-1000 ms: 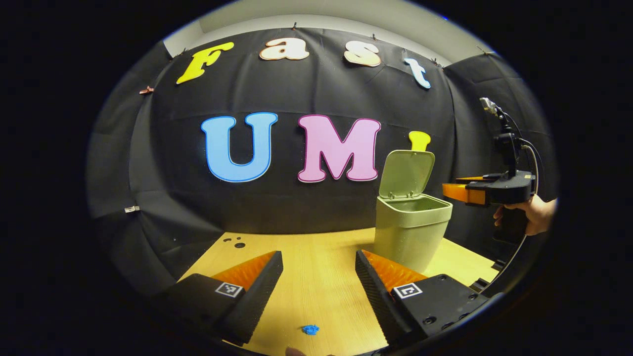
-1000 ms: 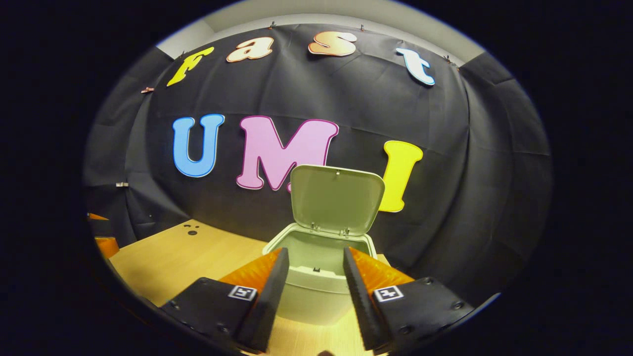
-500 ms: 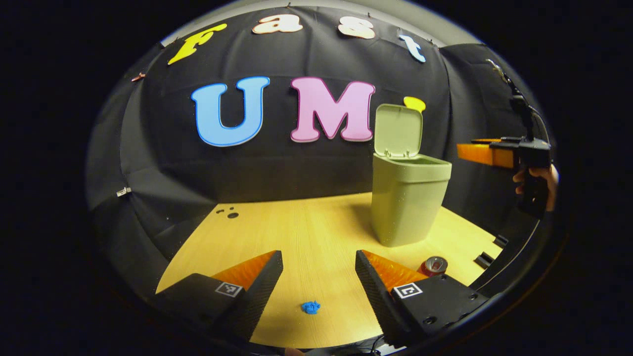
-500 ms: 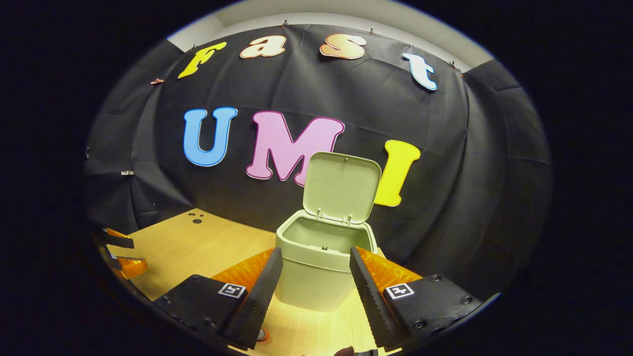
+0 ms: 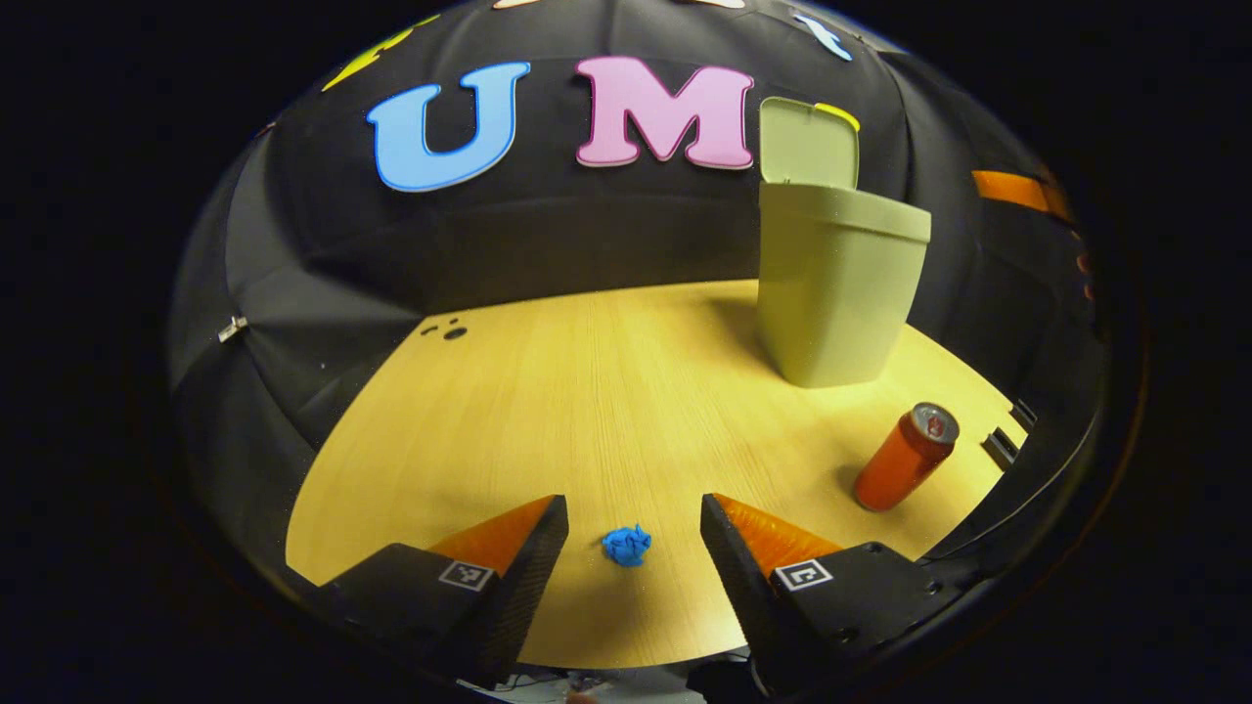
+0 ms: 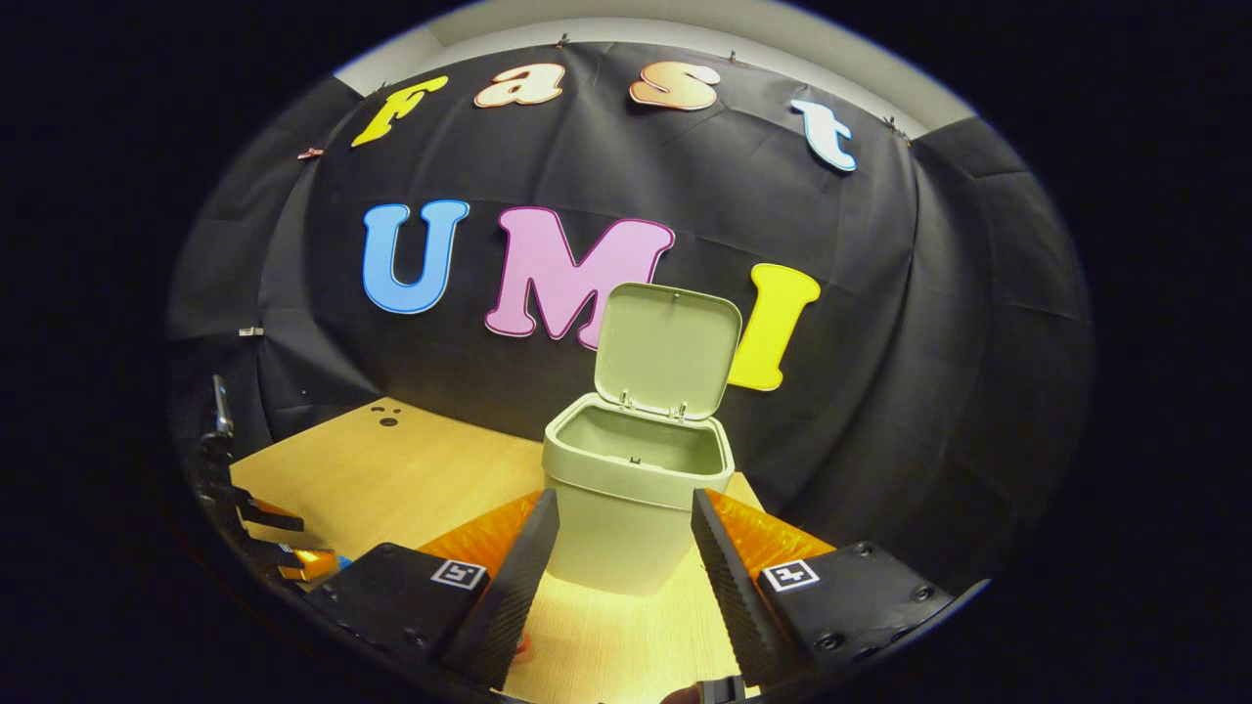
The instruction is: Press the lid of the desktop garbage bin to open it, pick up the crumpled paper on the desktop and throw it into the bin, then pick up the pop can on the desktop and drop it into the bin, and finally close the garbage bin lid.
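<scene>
The blue crumpled paper (image 5: 627, 545) lies on the wooden table (image 5: 548, 391), low between the fingers of my left gripper (image 5: 633, 510), which is open and not touching it. A red pop can (image 5: 905, 458) stands to the right of it. Behind the can is the green bin (image 5: 841, 284), its lid (image 5: 810, 142) raised upright. In the right gripper view the bin (image 6: 631, 523) is straight ahead with its lid (image 6: 668, 347) up and no contents visible inside. My right gripper (image 6: 624, 501) hangs open in front of it, above the table. The left gripper (image 6: 274, 538) appears low at the left edge.
Black cloth walls (image 5: 548, 235) close the table at the back and sides. A few small dark holes (image 5: 453, 332) mark the far left corner of the table. The other gripper (image 5: 1017, 189) hangs high at the right, beyond the bin.
My left gripper has tilted down and come towards the blue paper, which now sits between its fingers. The can has come into view. My right gripper has backed away from the bin a little.
</scene>
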A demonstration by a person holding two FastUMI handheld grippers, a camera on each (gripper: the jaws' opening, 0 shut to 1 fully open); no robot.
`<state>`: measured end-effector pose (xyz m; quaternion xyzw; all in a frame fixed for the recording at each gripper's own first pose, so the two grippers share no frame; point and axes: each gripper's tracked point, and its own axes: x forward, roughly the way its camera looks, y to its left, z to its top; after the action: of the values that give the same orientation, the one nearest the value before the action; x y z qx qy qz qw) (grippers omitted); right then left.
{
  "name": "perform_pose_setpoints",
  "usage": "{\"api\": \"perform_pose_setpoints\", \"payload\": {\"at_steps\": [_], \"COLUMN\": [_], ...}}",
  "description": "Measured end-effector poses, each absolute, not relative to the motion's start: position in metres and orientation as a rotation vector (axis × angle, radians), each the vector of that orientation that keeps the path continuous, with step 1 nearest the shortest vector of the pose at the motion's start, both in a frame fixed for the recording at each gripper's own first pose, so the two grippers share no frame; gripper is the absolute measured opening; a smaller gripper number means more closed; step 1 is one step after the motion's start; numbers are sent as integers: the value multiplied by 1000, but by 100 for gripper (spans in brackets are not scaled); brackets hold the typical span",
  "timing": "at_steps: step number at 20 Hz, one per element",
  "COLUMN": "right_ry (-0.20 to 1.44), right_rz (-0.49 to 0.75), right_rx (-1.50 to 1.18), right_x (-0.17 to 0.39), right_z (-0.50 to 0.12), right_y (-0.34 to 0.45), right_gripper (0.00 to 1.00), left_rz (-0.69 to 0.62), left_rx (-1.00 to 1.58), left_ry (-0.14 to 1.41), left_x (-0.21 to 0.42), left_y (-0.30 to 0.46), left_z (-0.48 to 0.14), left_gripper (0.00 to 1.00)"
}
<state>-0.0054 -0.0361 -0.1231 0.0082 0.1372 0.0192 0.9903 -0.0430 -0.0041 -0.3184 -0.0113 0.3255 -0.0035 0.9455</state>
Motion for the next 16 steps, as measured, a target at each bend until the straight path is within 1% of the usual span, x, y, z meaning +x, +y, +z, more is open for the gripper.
{"api": "perform_pose_setpoints", "payload": {"at_steps": [7,16], "right_ry": [309,349], "right_rz": [25,14], "right_rx": [24,35], "right_x": [-19,-26], "right_z": [-134,-145], "right_y": [-41,-46], "right_gripper": [87,87], "left_rz": [12,-4], "left_rx": [-57,-54], "left_ry": [782,845], "left_x": [-38,-31], "left_y": [4,3], "left_z": [-372,-404], "left_gripper": [85,78]}}
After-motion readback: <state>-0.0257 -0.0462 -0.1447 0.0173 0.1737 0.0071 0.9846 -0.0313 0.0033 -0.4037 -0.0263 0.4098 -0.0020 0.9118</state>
